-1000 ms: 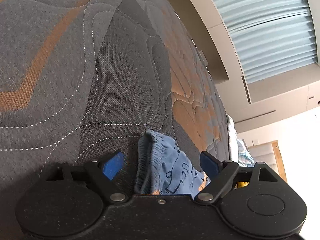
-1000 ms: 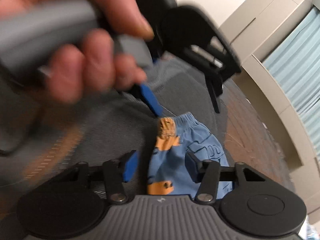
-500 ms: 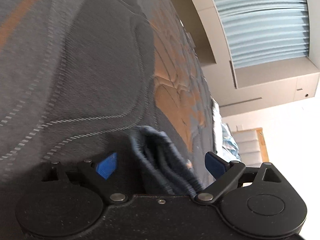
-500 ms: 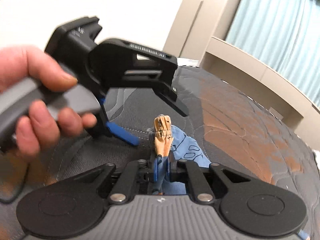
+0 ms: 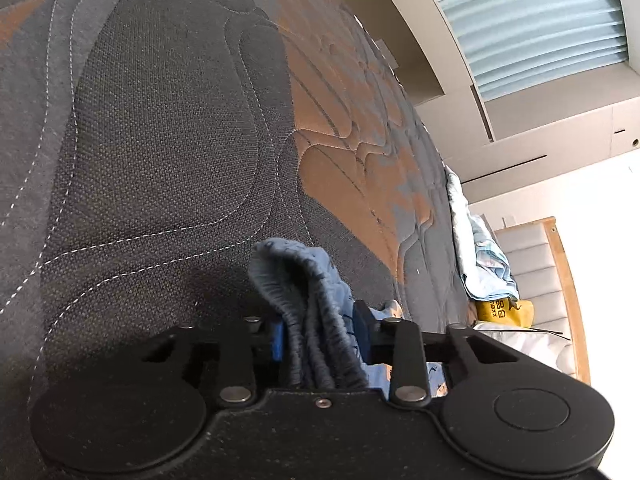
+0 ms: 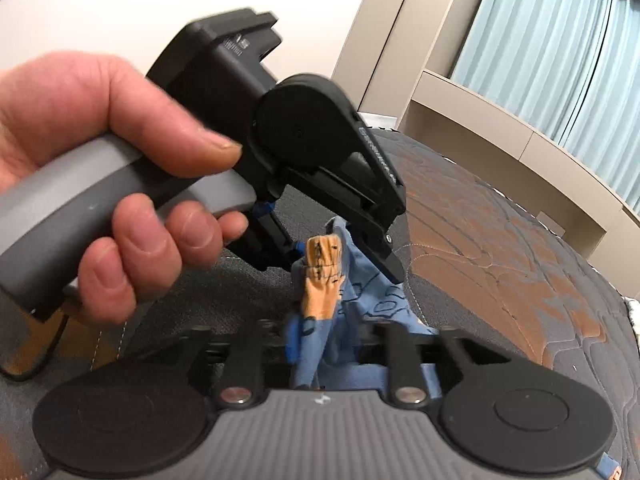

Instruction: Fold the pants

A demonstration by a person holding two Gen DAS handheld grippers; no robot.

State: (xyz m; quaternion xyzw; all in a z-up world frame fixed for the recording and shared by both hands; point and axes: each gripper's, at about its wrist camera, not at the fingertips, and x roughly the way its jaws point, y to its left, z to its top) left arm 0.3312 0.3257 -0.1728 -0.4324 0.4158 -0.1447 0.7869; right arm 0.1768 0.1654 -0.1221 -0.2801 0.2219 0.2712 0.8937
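The blue printed pants (image 5: 304, 280) with orange patches lie on a grey and orange quilted mattress (image 5: 160, 140). My left gripper (image 5: 320, 332) is shut on their gathered elastic waistband, which bunches up between the fingers. In the right wrist view my right gripper (image 6: 326, 340) is shut on another part of the pants (image 6: 324, 280), an orange-printed fold standing up from it. The left gripper (image 6: 340, 248) also shows there, held by a hand (image 6: 100, 168) just above and behind the same bunch of cloth. The rest of the pants is hidden under the grippers.
The mattress (image 6: 500, 240) stretches away on all sides. Light blue bedding (image 5: 480, 256) and a yellow item (image 5: 504, 312) lie at its far edge by a padded headboard (image 5: 536, 264). A beige wall ledge (image 6: 520, 128) and curtains (image 6: 560, 40) stand behind.
Both grippers were open around the waistband a second ago. The right closed on the cloth first, then the left closed on the waistband, and the cloth is lifted into a bunch.
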